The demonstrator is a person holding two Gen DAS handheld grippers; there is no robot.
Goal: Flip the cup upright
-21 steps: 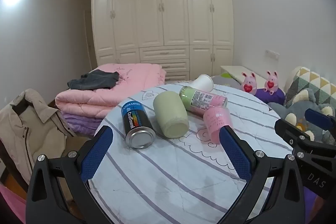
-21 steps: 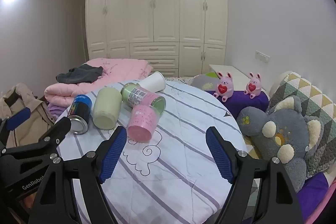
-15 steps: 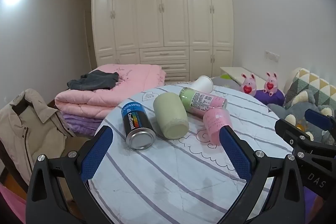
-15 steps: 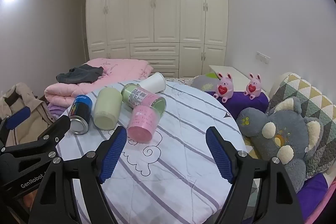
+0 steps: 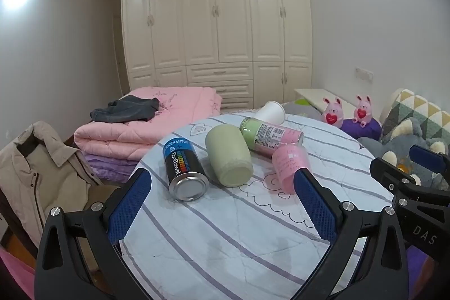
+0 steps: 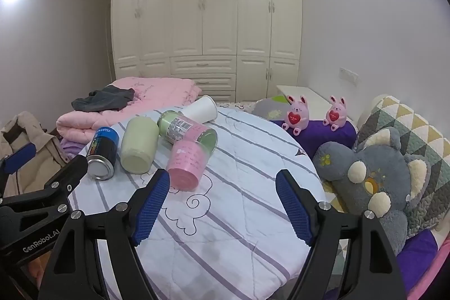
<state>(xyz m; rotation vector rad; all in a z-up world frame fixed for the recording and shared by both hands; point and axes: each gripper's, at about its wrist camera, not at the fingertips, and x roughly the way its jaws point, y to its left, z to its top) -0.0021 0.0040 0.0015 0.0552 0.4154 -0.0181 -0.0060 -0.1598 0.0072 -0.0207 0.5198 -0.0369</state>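
Observation:
Several containers lie on their sides on a round table with a striped white cloth (image 5: pixel 230 229) (image 6: pixel 239 215). A pale green cup (image 5: pixel 228 158) (image 6: pixel 139 145) lies beside a pink cup (image 5: pixel 289 166) (image 6: pixel 188 163), a white paper cup (image 5: pixel 271 112) (image 6: pixel 201 108), a green-and-pink labelled tube (image 5: pixel 270 135) (image 6: pixel 187 130) and a black-and-blue can (image 5: pixel 184 169) (image 6: pixel 103 152). My left gripper (image 5: pixel 222 201) is open and empty, short of the can and the green cup. My right gripper (image 6: pixel 223 204) is open and empty, just in front of the pink cup.
A folded pink quilt (image 5: pixel 146 125) with dark clothing on it lies behind the table. A beige jacket (image 5: pixel 36 173) hangs at left. A grey plush toy (image 6: pixel 374 182), a patterned cushion and two pink bunny figures (image 6: pixel 296 114) sit at right. White wardrobes fill the back wall.

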